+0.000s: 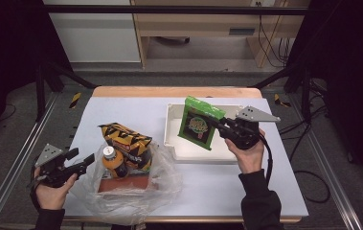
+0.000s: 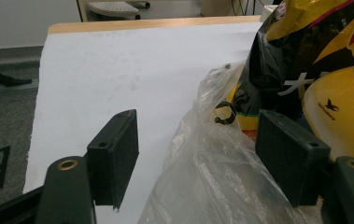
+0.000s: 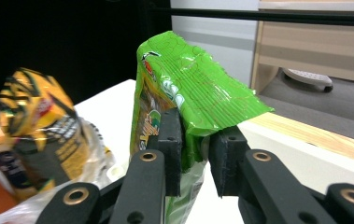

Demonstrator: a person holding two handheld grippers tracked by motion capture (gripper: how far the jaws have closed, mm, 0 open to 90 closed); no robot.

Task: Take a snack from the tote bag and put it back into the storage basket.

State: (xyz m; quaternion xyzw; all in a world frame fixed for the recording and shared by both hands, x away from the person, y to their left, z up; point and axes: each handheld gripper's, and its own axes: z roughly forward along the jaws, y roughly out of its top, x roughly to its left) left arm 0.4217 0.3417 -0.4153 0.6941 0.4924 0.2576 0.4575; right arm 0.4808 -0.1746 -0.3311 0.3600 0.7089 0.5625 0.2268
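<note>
Held just off the near-left corner of the white table (image 1: 136, 108), the left gripper (image 1: 84, 158) is seen with its jaws wide apart, empty, and aimed at a crumpled clear plastic bag (image 1: 136, 194). In the left gripper view the bag's loose film (image 2: 212, 154) is seen lying between the two pads (image 2: 114, 149) without being pinched. Inside the bag, near the front edge, a yellow-and-black snack bag (image 1: 126, 141) is propped against an orange bottle with a white cap (image 1: 112, 163), and a reddish flat pack (image 1: 124, 184) is lying under them. Toward the far-right part of the table a white tray (image 1: 203, 155) is set. Above its middle a green snack packet (image 1: 199, 123) is held upright, clamped near its crimped top edge by the right gripper (image 1: 223, 125); the closed jaws are seen on the foil in the right gripper view (image 3: 195, 140).
</note>
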